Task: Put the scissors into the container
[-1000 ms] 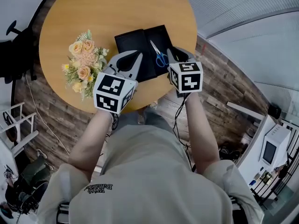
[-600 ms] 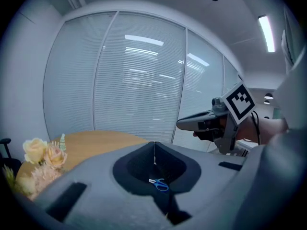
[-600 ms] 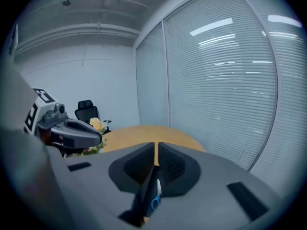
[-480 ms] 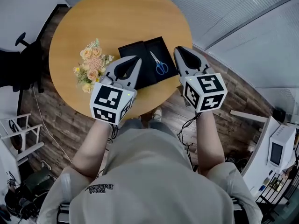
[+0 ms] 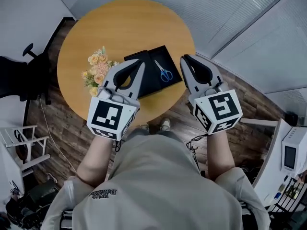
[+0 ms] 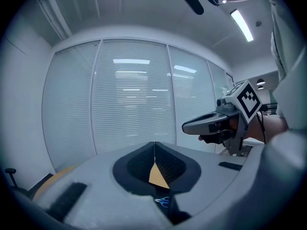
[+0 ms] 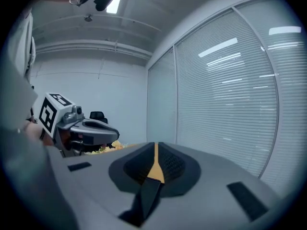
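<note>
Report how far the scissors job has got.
Done, it seems: the scissors lie in the black container on the table. In hand: nothing. The left gripper and right gripper each have their jaws together with nothing between them. Left: nothing that shows, though I cannot tell whether the container has a lid that needs closing.

i hold both grippers out ahead of my chest, forearms point(image 5: 97, 150) reaching forward side by side. the left gripper point(image 5: 139, 63) points forward and a little to the right, jaws pressed together at the tips with nothing between them. the right gripper point(image 5: 185, 58) is level with it and apart from it, jaws likewise together and empty.
</note>
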### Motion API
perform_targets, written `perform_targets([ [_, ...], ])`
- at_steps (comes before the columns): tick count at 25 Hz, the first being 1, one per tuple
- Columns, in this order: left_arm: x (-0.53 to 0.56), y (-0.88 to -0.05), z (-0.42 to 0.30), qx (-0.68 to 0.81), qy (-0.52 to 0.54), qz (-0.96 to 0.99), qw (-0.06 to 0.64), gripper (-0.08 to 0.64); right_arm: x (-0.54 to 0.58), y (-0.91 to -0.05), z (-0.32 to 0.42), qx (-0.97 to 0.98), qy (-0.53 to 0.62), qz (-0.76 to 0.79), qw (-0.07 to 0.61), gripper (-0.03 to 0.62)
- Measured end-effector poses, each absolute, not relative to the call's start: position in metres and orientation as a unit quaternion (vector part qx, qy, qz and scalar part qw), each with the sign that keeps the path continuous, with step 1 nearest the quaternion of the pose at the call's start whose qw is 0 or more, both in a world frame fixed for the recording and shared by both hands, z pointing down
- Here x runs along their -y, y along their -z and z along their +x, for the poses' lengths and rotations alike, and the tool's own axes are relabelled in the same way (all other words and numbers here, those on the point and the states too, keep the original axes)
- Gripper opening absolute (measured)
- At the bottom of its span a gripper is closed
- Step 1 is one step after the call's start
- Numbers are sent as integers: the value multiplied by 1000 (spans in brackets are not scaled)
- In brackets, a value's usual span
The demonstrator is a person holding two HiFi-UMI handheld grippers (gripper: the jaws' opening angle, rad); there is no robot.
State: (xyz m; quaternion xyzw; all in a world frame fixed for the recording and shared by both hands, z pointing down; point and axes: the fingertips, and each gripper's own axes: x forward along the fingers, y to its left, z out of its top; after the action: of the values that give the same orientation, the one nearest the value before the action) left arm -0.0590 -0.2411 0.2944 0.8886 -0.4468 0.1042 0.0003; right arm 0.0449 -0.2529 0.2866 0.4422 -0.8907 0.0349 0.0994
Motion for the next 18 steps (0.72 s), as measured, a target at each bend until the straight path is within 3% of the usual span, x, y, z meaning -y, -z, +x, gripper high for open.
perform_targets([
  [13, 209, -241, -56, 465, -38, 883, -58, 21, 209, -241, 55, 894, 19, 444, 56, 43],
  [18, 202, -251, -56, 467, -46, 883, -35, 21, 202, -248, 60, 891, 7, 450, 55, 43],
])
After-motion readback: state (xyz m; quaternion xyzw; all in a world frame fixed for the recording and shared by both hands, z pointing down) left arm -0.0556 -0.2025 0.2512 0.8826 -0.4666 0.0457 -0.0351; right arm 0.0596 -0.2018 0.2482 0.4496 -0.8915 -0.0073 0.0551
